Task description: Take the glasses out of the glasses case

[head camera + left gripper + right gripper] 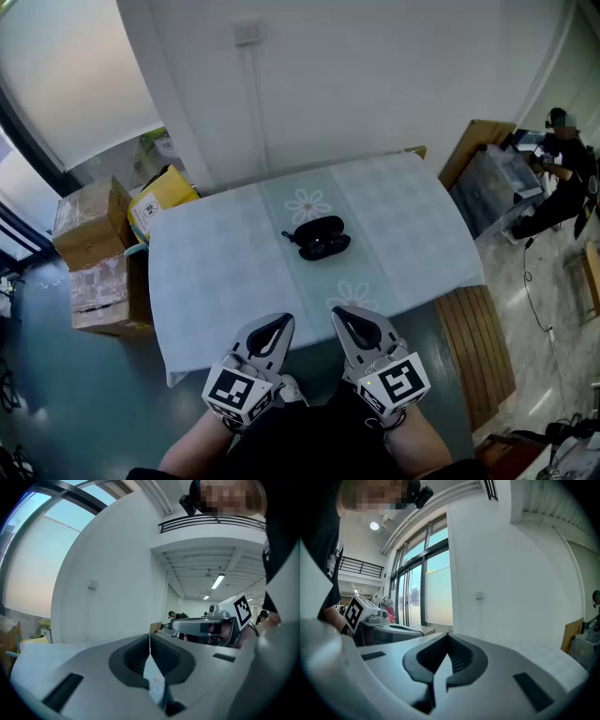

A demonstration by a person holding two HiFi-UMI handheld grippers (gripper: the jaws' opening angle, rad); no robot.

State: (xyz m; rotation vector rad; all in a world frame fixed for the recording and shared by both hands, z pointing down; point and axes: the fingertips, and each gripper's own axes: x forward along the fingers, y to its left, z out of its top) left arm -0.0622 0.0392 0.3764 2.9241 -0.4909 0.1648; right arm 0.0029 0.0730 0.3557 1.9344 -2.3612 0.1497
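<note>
A black glasses case (317, 237) lies open in the middle of the table (216, 281), on the pale cloth's centre stripe; dark glasses seem to rest in its near half. Both grippers hang at the near edge, well short of the case. My left gripper (278, 324) is shut with nothing in it, and so is my right gripper (345, 314). In the left gripper view the left gripper (150, 637) has its jaws closed tip to tip and the case is not visible. The right gripper (447, 637) looks the same in its own view.
Cardboard boxes (94, 253) and a yellow box (161, 199) are stacked left of the table. A wooden slatted bench (476, 347) stands along the right side. A person (562, 173) sits at far right near a desk. A white wall is behind the table.
</note>
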